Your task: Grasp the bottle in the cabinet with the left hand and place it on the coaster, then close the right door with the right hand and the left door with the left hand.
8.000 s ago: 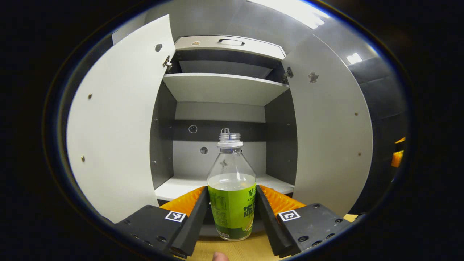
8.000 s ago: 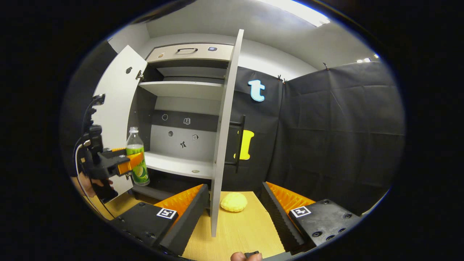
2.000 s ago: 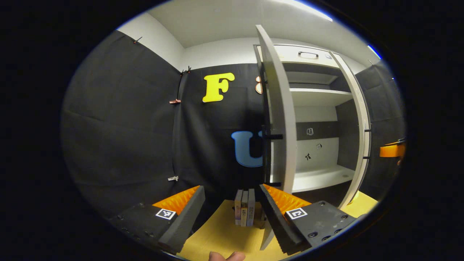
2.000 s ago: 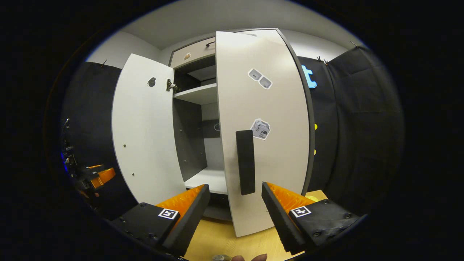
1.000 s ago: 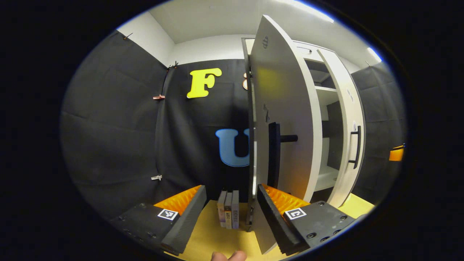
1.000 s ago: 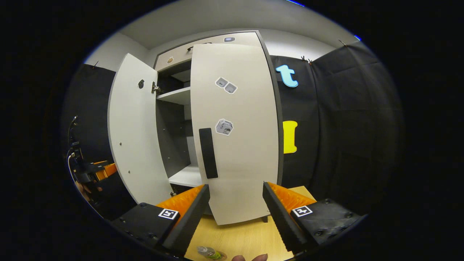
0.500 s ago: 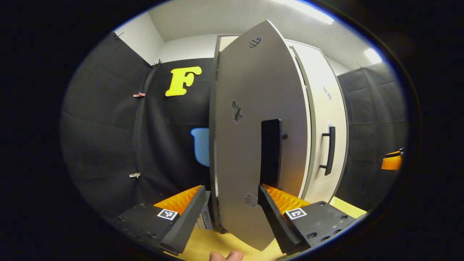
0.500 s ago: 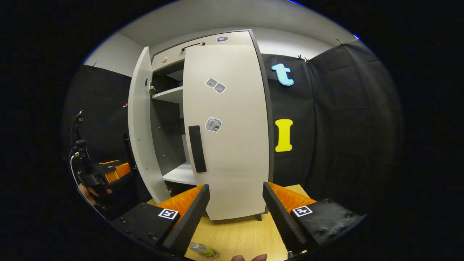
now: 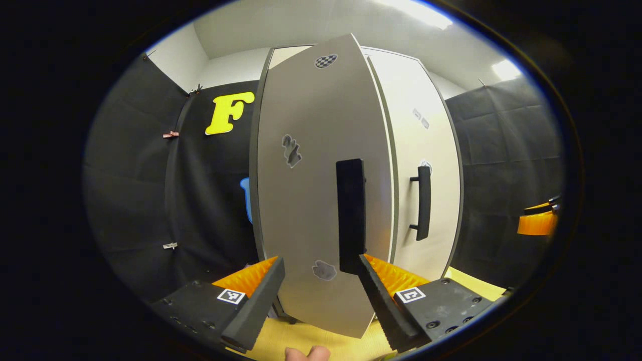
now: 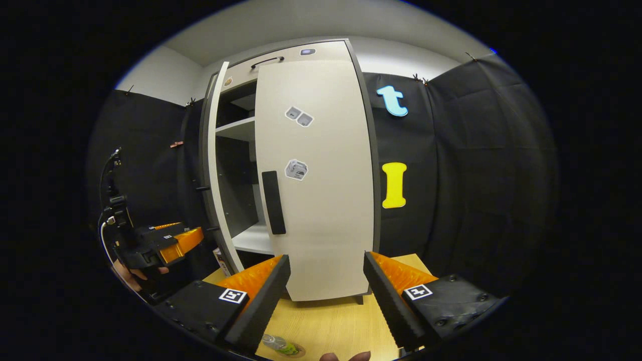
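In the left gripper view the cabinet's left door (image 9: 311, 200) fills the middle, its outer face and black handle (image 9: 350, 215) just beyond my open left gripper (image 9: 316, 296). Its right finger (image 9: 378, 301) sits under the handle's lower end; contact cannot be told. The right door (image 9: 426, 150) lies shut behind it. In the right gripper view the right door (image 10: 321, 190) is shut and the left door (image 10: 213, 165) stands ajar, seen edge-on, with the left gripper (image 10: 170, 243) beside it. My right gripper (image 10: 326, 296) is open and empty. The green-labelled bottle (image 10: 280, 345) stands on a coaster (image 10: 298, 349) below it.
The wooden table (image 10: 331, 321) runs under the cabinet. Some books (image 10: 219, 260) stand by the left door's foot. A hand (image 10: 125, 276) holds the left gripper. The right gripper's orange finger (image 9: 536, 223) shows at the far right. A drawer with a handle (image 10: 266, 62) tops the cabinet.
The left door has swung from half open to nearly shut, with the left gripper following its outer face. The right door stays shut and the right gripper has barely moved.
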Motion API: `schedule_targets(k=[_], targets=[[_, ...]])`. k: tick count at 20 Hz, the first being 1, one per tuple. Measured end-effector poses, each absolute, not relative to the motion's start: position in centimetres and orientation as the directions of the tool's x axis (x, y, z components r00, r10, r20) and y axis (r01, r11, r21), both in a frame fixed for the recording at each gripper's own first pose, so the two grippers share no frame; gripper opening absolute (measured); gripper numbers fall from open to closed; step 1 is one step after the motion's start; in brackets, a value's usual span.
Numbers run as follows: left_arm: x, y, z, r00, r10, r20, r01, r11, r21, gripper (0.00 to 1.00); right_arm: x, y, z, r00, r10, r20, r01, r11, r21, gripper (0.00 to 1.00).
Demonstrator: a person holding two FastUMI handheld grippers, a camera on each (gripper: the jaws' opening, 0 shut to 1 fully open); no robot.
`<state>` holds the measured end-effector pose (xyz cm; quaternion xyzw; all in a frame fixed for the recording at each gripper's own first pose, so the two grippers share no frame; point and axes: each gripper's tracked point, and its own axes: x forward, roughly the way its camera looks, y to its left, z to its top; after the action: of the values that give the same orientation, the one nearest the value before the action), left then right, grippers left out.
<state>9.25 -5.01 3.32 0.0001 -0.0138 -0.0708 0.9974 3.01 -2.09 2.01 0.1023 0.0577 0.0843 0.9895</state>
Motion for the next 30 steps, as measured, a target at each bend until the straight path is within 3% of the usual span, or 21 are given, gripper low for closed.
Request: schedule_targets(k=[23, 30], targets=[[-1.9, -2.2, 3.9, 0.991, -0.132, 0.016, 0.131, 0.991, 0.012, 0.93, 0.0, 0.8, 4.0, 0.983, 0.178, -0.04, -0.169, 0.972, 0.162, 0.98], [-2.7, -1.6, 4.3, 0.99, -0.14, 0.023, 0.14, 0.99, 0.0, 0.93, -0.9, 1.5, 4.0, 0.983, 0.18, -0.035, -0.173, 0.975, 0.142, 0.98]])
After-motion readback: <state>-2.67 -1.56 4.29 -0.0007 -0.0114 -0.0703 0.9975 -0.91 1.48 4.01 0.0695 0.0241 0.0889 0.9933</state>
